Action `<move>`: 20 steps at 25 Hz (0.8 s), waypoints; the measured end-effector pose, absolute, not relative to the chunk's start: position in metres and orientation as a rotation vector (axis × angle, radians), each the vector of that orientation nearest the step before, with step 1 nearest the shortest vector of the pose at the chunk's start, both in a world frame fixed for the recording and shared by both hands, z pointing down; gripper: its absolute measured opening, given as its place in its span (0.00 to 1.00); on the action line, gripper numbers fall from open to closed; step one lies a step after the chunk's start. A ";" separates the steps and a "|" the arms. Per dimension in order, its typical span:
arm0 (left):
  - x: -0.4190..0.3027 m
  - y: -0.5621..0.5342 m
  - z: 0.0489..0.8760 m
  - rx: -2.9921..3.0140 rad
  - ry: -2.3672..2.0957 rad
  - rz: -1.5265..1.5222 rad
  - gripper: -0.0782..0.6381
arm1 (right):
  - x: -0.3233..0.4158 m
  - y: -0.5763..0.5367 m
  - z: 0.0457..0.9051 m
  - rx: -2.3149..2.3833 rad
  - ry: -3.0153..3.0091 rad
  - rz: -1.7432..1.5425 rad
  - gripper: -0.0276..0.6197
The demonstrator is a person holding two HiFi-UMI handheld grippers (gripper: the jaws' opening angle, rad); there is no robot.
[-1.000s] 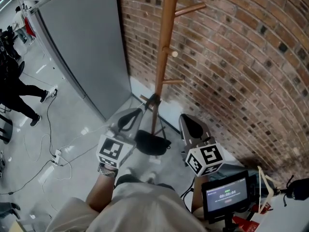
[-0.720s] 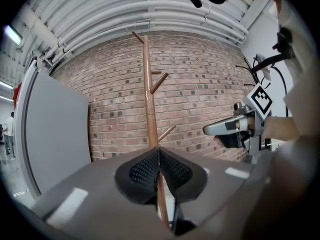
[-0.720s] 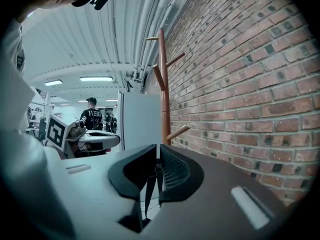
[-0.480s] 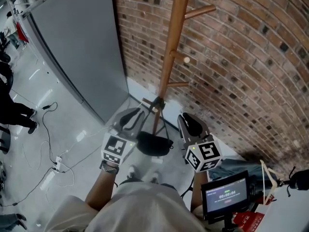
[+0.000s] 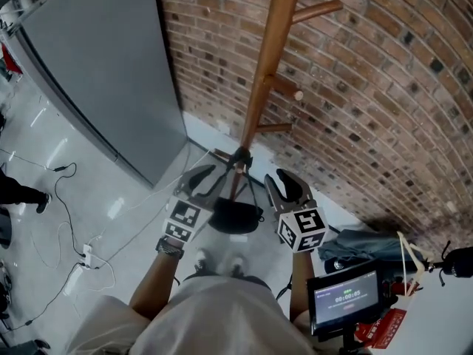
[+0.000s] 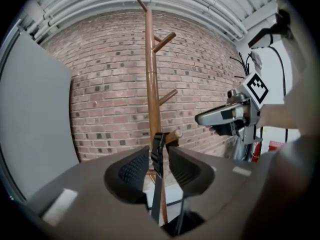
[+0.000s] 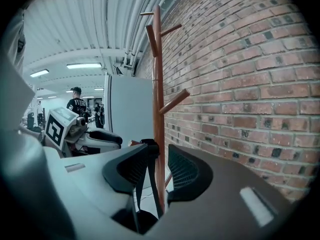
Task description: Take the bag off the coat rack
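The black bag [image 5: 235,216] hangs low on the coat rack [image 5: 260,98], its strap [image 5: 238,157] looped over a short peg [image 5: 222,154] near the foot of the wooden pole, with the pouch just in front of the pole's base. The left gripper [image 5: 201,181] and the right gripper [image 5: 287,187] sit on either side of the rack, both pointing at that low peg. In the left gripper view the fingers [image 6: 132,170] are spread after just opening. The strap [image 6: 156,194] runs upright through the gap between them, with a thin space on each side, so the pads do not pinch it. In the right gripper view the fingers [image 7: 185,174] have likewise just been parting and now stand apart. The strap [image 7: 150,146] and the rack's pole [image 7: 158,74] show in the gap. The strap lies close against the tip of the finger farther from the brick wall [image 7: 250,84], but nothing is clamped.
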State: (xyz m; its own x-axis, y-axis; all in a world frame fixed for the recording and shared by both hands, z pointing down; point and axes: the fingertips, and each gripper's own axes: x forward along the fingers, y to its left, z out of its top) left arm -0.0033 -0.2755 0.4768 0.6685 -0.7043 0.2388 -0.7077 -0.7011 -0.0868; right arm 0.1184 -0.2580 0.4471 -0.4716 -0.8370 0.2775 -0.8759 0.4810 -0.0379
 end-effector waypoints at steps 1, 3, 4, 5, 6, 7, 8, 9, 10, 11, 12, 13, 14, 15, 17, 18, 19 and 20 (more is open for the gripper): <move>-0.002 -0.277 0.482 2.854 -1.193 0.410 0.28 | 0.118 -0.260 0.453 1.466 -2.500 0.265 0.24; 0.001 -0.281 0.495 2.844 -1.158 0.430 0.29 | 0.114 -0.264 0.464 1.437 -2.495 0.285 0.25; 0.003 -0.283 0.502 2.839 -1.137 0.442 0.30 | 0.112 -0.266 0.470 1.420 -2.493 0.294 0.26; 0.005 -0.286 0.510 2.834 -1.112 0.452 0.31 | 0.109 -0.268 0.476 1.404 -2.491 0.302 0.27; 0.007 -0.288 0.519 2.828 -1.085 0.463 0.32 | 0.107 -0.271 0.482 1.389 -2.488 0.309 0.28; 0.009 -0.290 0.529 2.821 -1.060 0.476 0.32 | 0.104 -0.273 0.488 1.375 -2.483 0.316 0.28; 0.011 -0.292 0.539 2.812 -1.038 0.493 0.34 | 0.102 -0.276 0.494 1.362 -2.478 0.326 0.29; 0.013 -0.293 0.547 2.806 -1.021 0.508 0.34 | 0.100 -0.278 0.499 1.349 -2.472 0.336 0.29; 0.014 -0.294 0.554 2.801 -1.011 0.518 0.35 | 0.098 -0.281 0.505 1.337 -2.466 0.345 0.30; 0.016 -0.295 0.560 2.798 -1.004 0.523 0.35 | 0.097 -0.283 0.511 1.325 -2.459 0.355 0.30; 0.017 -0.296 0.565 2.795 -1.001 0.527 0.35 | 0.095 -0.285 0.516 1.315 -2.454 0.365 0.30; 0.019 -0.298 0.569 2.793 -0.999 0.531 0.35 | 0.094 -0.287 0.521 1.304 -2.452 0.377 0.30; 0.021 -0.300 0.573 2.792 -0.997 0.540 0.36 | 0.092 -0.288 0.525 1.295 -2.455 0.390 0.31; 0.022 -0.302 0.578 2.791 -0.994 0.551 0.36 | 0.090 -0.290 0.527 1.288 -2.462 0.404 0.32; 0.025 -0.307 0.586 2.785 -0.989 0.579 0.36 | 0.086 -0.293 0.530 1.276 -2.481 0.427 0.33; 0.026 -0.309 0.590 2.781 -0.988 0.590 0.36 | 0.085 -0.293 0.531 1.271 -2.488 0.433 0.34; 0.027 -0.310 0.593 2.775 -0.987 0.598 0.36 | 0.084 -0.294 0.531 1.267 -2.494 0.437 0.34; 0.028 -0.312 0.596 2.769 -0.986 0.603 0.36 | 0.083 -0.293 0.531 1.267 -2.500 0.440 0.34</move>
